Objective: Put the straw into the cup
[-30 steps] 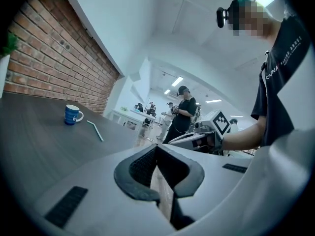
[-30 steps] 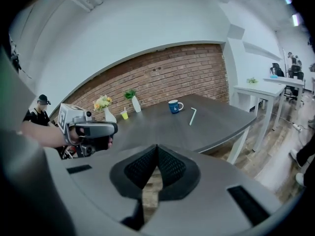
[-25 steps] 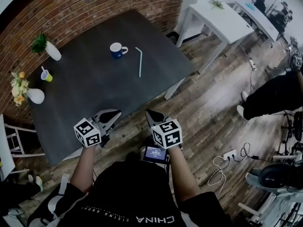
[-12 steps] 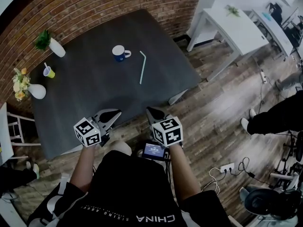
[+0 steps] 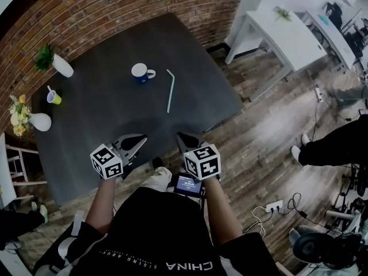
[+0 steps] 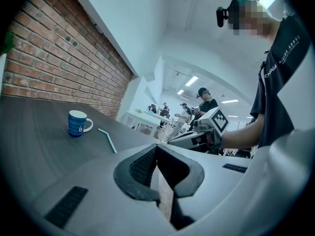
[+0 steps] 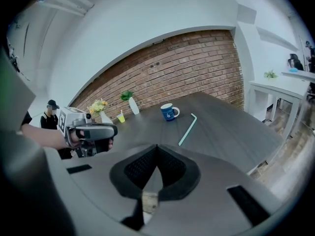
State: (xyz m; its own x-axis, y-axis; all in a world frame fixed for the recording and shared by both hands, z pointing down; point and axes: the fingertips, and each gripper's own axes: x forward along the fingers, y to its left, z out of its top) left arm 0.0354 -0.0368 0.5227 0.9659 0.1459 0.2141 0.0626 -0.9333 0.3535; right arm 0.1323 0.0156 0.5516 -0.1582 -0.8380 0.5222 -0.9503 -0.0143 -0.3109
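From the head view, a dark desk [image 5: 103, 131] stands against a brick wall [image 5: 126, 10], and on it sits a blue mug [image 5: 140, 72] with a white inside, its handle turned toward a pale green bendy straw [image 5: 169, 89]. The straw lies flat on the desk just to the right of the mug, not touching it, with its short bent end on the wall side. Well to the left of the mug are a small yellow cup [image 5: 53, 97], a white vase of green leaves [image 5: 60, 65] and a white vase of flowers [image 5: 39, 121]. The left gripper [image 5: 138, 142] and right gripper [image 5: 183, 140] are held side by side at the desk's near edge, well apart from the mug, each with its marker cube toward the person. In the left gripper view, that gripper's fingers [image 6: 140, 168] meet at their tips with nothing between them; the mug stands far off to the left with the straw beside it on the desk. In the right gripper view, its fingers [image 7: 142, 168] are likewise closed tip to tip and empty, with the mug and straw on the desk beyond them and the left gripper beside them.
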